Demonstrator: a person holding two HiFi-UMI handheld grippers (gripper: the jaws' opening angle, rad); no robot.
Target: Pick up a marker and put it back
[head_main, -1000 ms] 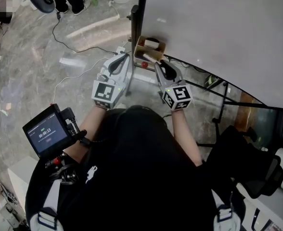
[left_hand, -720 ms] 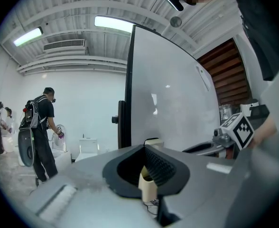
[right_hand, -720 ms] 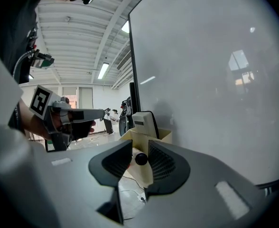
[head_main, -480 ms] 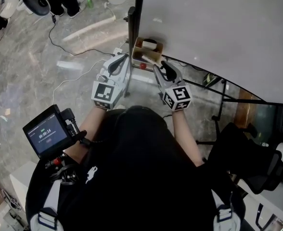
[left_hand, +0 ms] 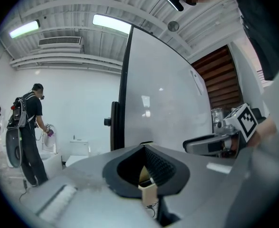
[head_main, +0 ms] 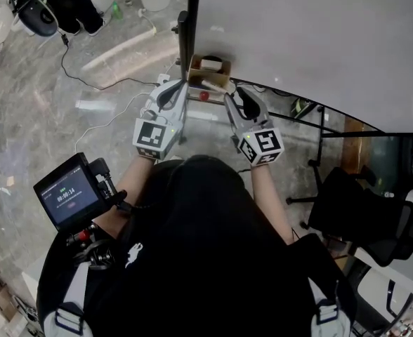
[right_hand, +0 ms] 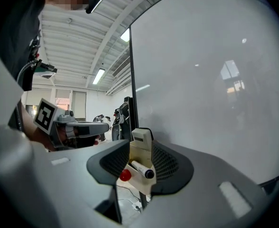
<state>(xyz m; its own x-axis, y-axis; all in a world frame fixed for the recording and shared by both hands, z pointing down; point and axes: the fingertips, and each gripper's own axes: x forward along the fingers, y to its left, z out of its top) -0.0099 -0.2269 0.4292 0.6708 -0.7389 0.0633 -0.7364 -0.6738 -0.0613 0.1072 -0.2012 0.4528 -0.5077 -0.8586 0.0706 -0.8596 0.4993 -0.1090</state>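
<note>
Quick count: one whiteboard (head_main: 319,41), one box (right_hand: 139,153), one marker (right_hand: 142,169), one eraser (right_hand: 140,137), one red ball (right_hand: 125,175), one chair (head_main: 354,216), one handheld screen (head_main: 69,196).

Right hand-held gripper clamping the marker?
No, the right hand-held gripper has just been opening its jaws; marker rests in the box.

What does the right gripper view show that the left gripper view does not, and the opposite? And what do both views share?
Only the right gripper view shows the marker, lying in the cardboard box with its dark cap toward the camera, a red round thing beside it and a white block behind it. Only the left gripper view shows a person standing far off at the left. Both show the whiteboard and that box, though the left gripper view gives only a small part of it.
</note>
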